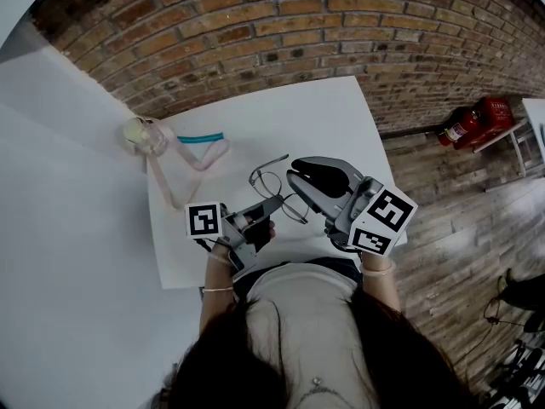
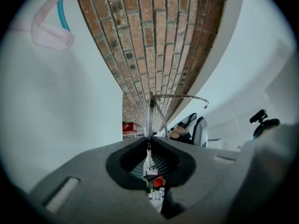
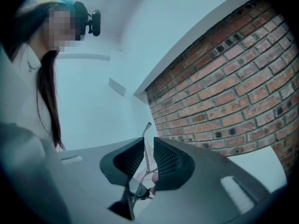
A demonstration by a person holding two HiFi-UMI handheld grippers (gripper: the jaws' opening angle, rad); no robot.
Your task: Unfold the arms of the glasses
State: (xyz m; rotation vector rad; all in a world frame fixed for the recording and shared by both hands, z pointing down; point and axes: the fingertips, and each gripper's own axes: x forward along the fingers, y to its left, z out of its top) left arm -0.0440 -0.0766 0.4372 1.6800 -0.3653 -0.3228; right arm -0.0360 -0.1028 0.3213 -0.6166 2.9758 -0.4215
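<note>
- The glasses [image 1: 269, 182], a thin wire-rimmed pair, are held in the air between the two grippers, above the near part of the white table [image 1: 328, 113] and in front of the person's chest.
- The left gripper [image 1: 271, 205] reaches in from the lower left. In the left gripper view its jaws are pressed together on the wire rim of the glasses [image 2: 150, 118], which stands straight up out of the pinch.
- In that same view one arm of the glasses [image 2: 183, 96] runs off to the right from the top of the rim and ends in a small hooked tip.
- The right gripper [image 1: 295, 177] comes in from the lower right. In the right gripper view its ribbed jaws stand a little apart, with a thin arm of the glasses [image 3: 146, 141] rising between them. A gap shows beside the wire, so the arm is bracketed rather than clearly clamped.
- At the far left corner of the table lies a pink loop [image 1: 203, 156] with a teal bar [image 1: 201, 138], well apart from the glasses.
- A brick wall [image 1: 341, 15] runs behind the table, and a red fire extinguisher [image 1: 464, 126] lies on the wooden floor at the right.
</note>
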